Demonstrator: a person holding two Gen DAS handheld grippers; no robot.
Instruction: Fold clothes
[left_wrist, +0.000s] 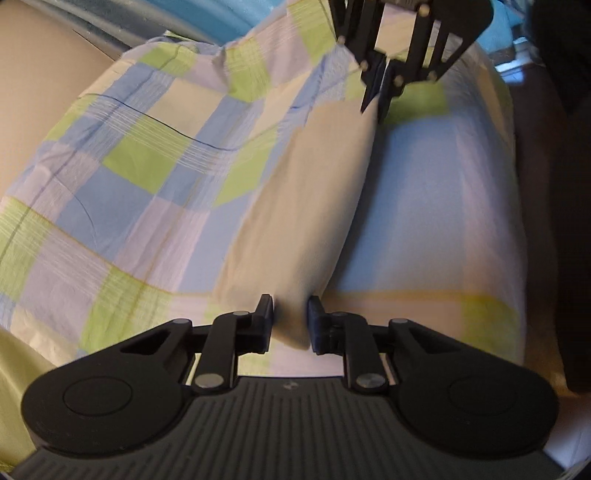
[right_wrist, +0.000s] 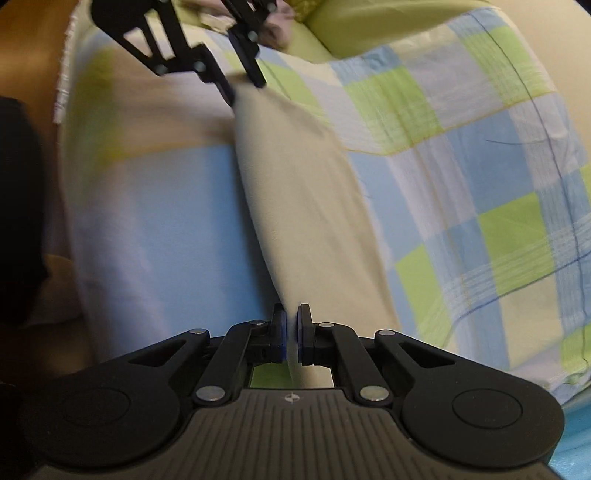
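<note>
The checked cloth (left_wrist: 147, 177) is stretched into a raised ridge running lengthwise between the two grippers. The left gripper (left_wrist: 290, 321) pinches one end of the ridge, and the right gripper (right_wrist: 291, 332) is clamped on the other end.

Checked cloth (left_wrist: 140, 162) over tan surface (left_wrist: 37, 74)

Matt, softly creased woven checked cloth (left_wrist: 147, 177); matt black plastic tool (left_wrist: 290, 321).

**Both grippers pinch one raised fold**

The black two-finger right gripper (right_wrist: 291, 334) is clamped on a raised ridge of the blue, green and cream checked cotton cloth (right_wrist: 461, 177). At the ridge's far end, the black left gripper (right_wrist: 246, 90) grips the same fold, blurred.
</note>
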